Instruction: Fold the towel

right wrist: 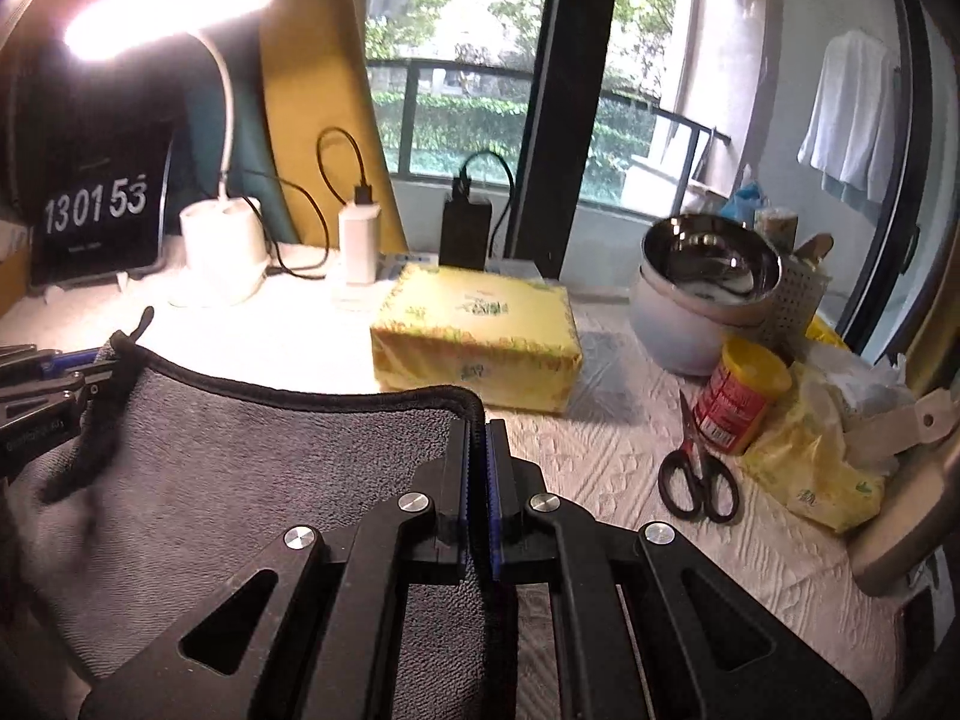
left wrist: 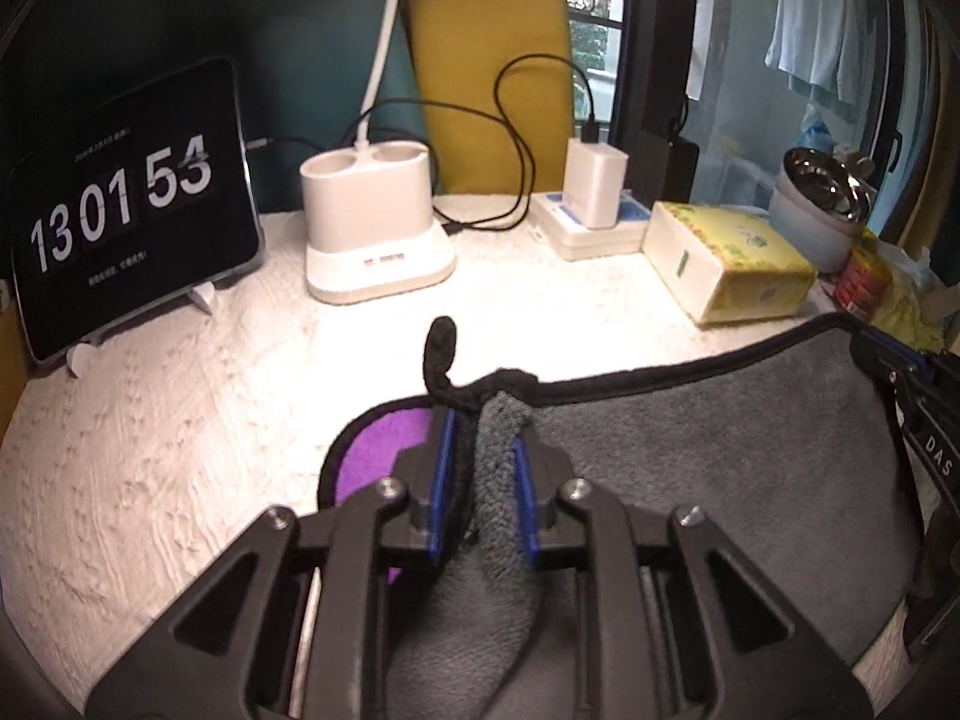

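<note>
A grey towel [left wrist: 690, 462] with a black hem and a purple underside [left wrist: 384, 450] hangs stretched between both grippers above the white table. My left gripper [left wrist: 480, 420] is shut on the towel's left corner, with bunched grey cloth between its blue pads and a black hanging loop [left wrist: 441, 354] sticking up. My right gripper [right wrist: 478, 429] is shut on the towel's right corner [right wrist: 468, 405]; the towel [right wrist: 240, 468] spreads to its left. The right gripper shows at the right edge of the left wrist view [left wrist: 900, 372], and the left gripper at the left edge of the right wrist view [right wrist: 90, 381].
On the white textured tablecloth [left wrist: 150, 450] stand a tablet clock [left wrist: 132, 210], a white lamp base [left wrist: 372, 228], a charger on a power strip [left wrist: 594, 204], a yellow tissue pack [right wrist: 480, 339], a steel bowl [right wrist: 708, 264], a red can [right wrist: 744, 396] and black scissors [right wrist: 696, 468].
</note>
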`<state>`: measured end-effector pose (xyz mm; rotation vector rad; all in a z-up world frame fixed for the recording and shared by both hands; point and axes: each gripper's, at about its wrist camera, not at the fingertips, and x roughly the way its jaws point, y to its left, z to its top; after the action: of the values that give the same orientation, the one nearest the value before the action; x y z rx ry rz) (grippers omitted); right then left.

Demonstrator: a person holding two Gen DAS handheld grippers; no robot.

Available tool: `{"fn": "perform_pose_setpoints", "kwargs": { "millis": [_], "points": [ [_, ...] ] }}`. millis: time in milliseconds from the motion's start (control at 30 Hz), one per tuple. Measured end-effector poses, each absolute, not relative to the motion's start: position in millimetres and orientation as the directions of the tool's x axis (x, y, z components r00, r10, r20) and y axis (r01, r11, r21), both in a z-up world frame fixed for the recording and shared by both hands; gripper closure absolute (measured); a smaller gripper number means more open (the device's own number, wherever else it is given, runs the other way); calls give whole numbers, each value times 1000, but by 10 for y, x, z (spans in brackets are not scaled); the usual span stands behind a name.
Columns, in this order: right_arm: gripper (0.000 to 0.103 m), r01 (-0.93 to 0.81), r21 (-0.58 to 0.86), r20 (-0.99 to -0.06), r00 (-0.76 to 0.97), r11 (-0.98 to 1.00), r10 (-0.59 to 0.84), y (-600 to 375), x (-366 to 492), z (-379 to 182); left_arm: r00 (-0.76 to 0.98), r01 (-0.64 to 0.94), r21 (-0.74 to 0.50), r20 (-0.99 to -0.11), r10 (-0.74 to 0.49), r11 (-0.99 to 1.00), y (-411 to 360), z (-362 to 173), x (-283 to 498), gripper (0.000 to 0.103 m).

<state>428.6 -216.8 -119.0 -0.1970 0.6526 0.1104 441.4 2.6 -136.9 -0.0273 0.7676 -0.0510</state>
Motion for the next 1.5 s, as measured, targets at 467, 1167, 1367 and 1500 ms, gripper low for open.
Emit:
{"fn": "perform_pose_setpoints", "kwargs": {
  "millis": [467,1167,1367,1500],
  "points": [
    [92,-150,-109,-706,708,983,30,-2221,4476,-1332,662,-16,-88,-748,-55,996,137,-1397,4486,39],
    [64,-124,-54,-671,739,991,56,-2286,4001,-983,721,-26,-131,-689,-72,991,301,-987,3926,22],
    [64,-123,-56,-660,749,991,55,-2284,3761,-875,738,-17,-141,-670,-83,990,318,-846,3682,22],
    [64,-127,-57,-650,757,990,60,-2264,3582,-793,751,-5,-139,-655,-88,990,318,-758,3503,22]
  ]
}}
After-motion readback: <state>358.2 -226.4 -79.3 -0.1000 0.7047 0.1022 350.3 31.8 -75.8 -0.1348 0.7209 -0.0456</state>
